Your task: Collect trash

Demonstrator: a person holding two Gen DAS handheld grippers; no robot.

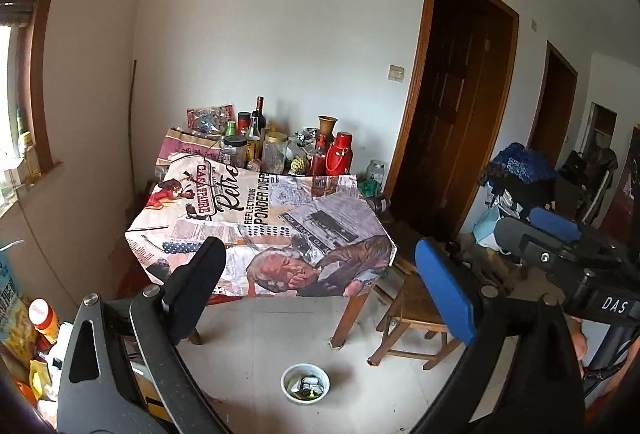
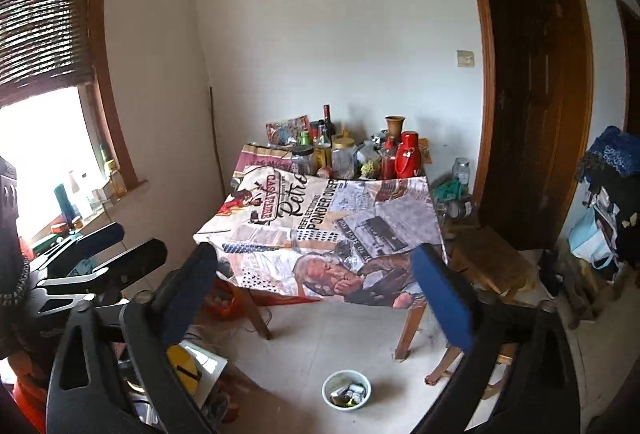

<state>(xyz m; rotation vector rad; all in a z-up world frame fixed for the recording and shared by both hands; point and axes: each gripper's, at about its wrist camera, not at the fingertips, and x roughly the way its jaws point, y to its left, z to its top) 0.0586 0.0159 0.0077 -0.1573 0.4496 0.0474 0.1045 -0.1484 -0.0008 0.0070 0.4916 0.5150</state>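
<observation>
A small white bowl point(image 1: 305, 382) with scraps of trash in it stands on the tiled floor in front of the table; it also shows in the right wrist view point(image 2: 346, 390). My left gripper point(image 1: 320, 270) is open and empty, held high, well back from the table. My right gripper point(image 2: 316, 276) is open and empty too, beside the left one. The right gripper shows at the right edge of the left wrist view point(image 1: 536, 230), and the left gripper at the left of the right wrist view point(image 2: 116, 246).
A table point(image 1: 264, 234) under a printed newspaper-style cloth carries bottles, jars and a red thermos point(image 1: 339, 154) at its far end. A wooden chair point(image 1: 416, 318) stands at its right. Clutter lies on the floor at left point(image 1: 44, 338). Dark wooden doors point(image 1: 452, 122) are at right.
</observation>
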